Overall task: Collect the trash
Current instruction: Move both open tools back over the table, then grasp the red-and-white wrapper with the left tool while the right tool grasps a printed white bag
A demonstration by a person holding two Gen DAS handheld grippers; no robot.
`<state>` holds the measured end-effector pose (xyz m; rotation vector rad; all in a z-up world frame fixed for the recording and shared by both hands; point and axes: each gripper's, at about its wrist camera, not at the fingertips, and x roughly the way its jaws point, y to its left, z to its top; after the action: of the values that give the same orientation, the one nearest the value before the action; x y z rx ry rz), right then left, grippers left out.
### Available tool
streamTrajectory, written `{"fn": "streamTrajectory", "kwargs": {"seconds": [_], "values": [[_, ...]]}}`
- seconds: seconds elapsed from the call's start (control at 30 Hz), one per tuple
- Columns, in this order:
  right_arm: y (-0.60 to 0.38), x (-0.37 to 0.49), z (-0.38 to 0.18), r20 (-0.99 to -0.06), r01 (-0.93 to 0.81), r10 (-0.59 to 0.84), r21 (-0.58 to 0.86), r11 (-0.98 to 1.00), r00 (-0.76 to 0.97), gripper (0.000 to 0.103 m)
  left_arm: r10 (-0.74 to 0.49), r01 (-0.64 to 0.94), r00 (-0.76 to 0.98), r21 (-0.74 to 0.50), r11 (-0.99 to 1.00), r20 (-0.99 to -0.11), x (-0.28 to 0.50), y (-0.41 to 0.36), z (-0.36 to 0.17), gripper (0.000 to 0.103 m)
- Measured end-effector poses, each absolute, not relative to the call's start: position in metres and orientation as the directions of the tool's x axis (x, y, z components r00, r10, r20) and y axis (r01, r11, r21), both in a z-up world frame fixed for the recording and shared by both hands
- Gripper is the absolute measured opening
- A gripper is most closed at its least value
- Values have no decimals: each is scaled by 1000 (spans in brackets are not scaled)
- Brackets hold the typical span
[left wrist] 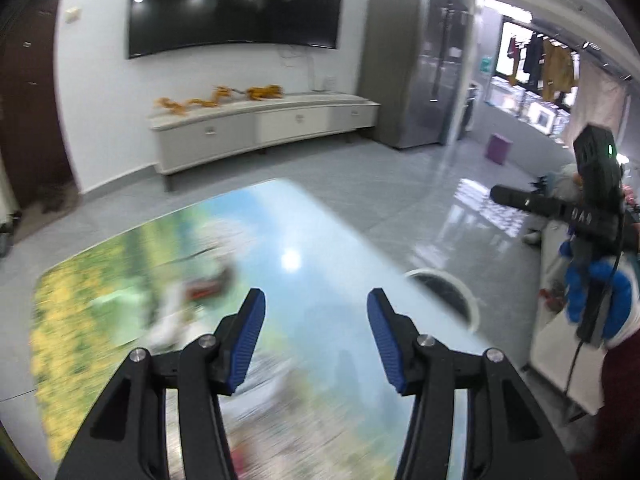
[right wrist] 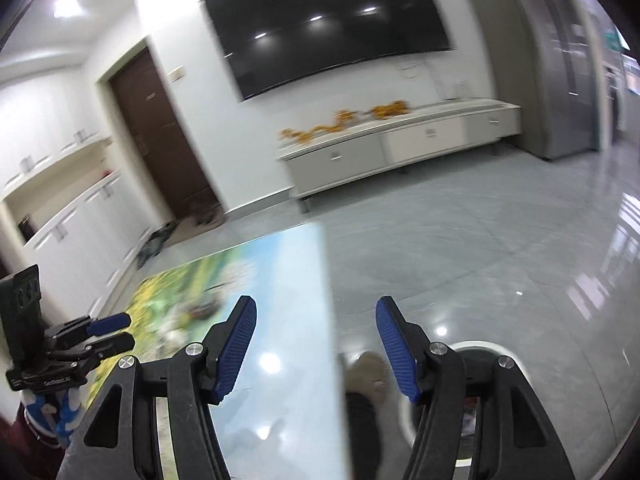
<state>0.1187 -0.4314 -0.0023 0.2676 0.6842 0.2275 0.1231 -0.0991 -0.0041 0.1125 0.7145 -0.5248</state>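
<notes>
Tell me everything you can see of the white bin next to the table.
The white bin is round, with a smooth white rim that looks like plastic around a dark open mouth. It stands upright on the grey tiled floor, close beside the edge of the picture-printed table, which hides part of it. In the right wrist view the right tongs cover much of it. Nothing grips it.

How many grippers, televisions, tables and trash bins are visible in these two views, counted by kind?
grippers: 2 (left gripper, right gripper)
television: 1
table: 1
trash bin: 1
Total: 5
</notes>
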Motion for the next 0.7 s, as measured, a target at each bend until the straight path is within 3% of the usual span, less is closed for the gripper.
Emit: {"fn": "streamTrajectory", "kwargs": {"seconds": [0.27, 0.7], "values": [[-327, 157, -30, -670, -296, 466, 360, 884, 577, 60, -286, 371, 634, -42, 928, -718, 88, 3, -54, 51], [-214, 183, -121, -798, -366, 551, 450, 815, 246, 60, -316, 388, 518, -111, 915, -795, 77, -9, -126, 50]]}}
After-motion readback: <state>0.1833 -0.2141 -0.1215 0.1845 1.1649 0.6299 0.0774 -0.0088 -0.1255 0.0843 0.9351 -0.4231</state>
